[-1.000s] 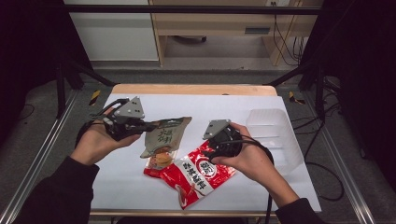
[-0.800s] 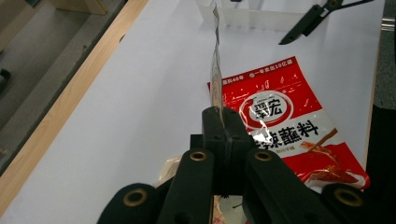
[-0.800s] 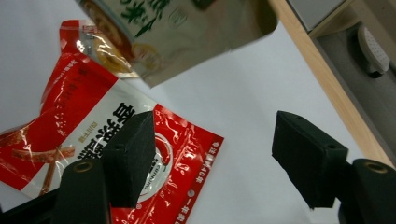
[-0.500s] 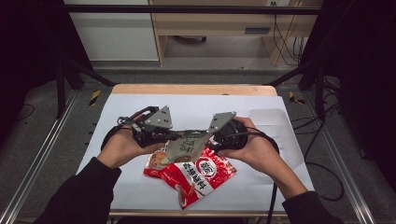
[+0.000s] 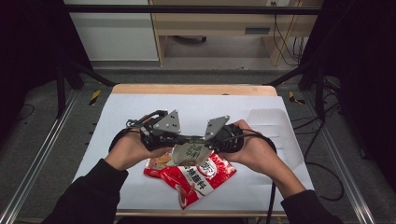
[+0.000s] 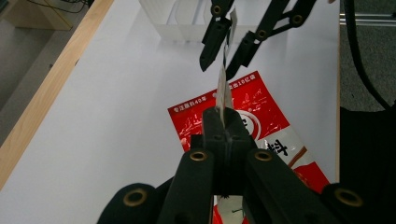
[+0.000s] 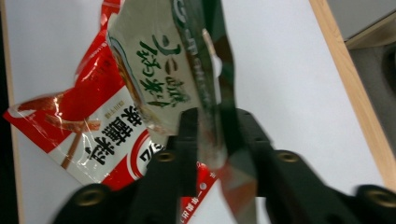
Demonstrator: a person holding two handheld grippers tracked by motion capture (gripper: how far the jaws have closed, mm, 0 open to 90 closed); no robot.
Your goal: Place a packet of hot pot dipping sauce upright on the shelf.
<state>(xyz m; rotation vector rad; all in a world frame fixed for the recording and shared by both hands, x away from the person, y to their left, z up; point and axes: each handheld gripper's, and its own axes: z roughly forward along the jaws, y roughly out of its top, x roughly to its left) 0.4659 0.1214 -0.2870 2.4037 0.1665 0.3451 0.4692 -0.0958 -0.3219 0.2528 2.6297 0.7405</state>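
The white table (image 5: 140, 112) carries the scene, with a wooden edge along its far side and a clear plastic container (image 5: 275, 123) at the far right, in the same place as a second ago. On the sheet, near the person's side, lies the red snack packet (image 5: 191, 179), flat and untouched; it has not shifted between the frames.

Above it hangs the olive-green snack pouch (image 5: 189, 151), lifted clear of the table and stretched between the two grippers. A second ago it lay on the sheet to the left of the red packet, gripped at one end only; now it sits over the red packet's far edge, nearer the table's middle.

The left gripper (image 5: 180, 139) has travelled rightwards from the left part of the table and now meets the right one over the centre. Its jaws are clenched on the pouch's edge, which shows edge-on in the left gripper view as a thin strip (image 6: 223, 91) rising from between them.

The right gripper (image 5: 208, 142) has kept its place. Its jaws have just been closing, and in the right gripper view (image 7: 212, 126) the pouch (image 7: 159, 60) runs between them, grasped at its lower end.
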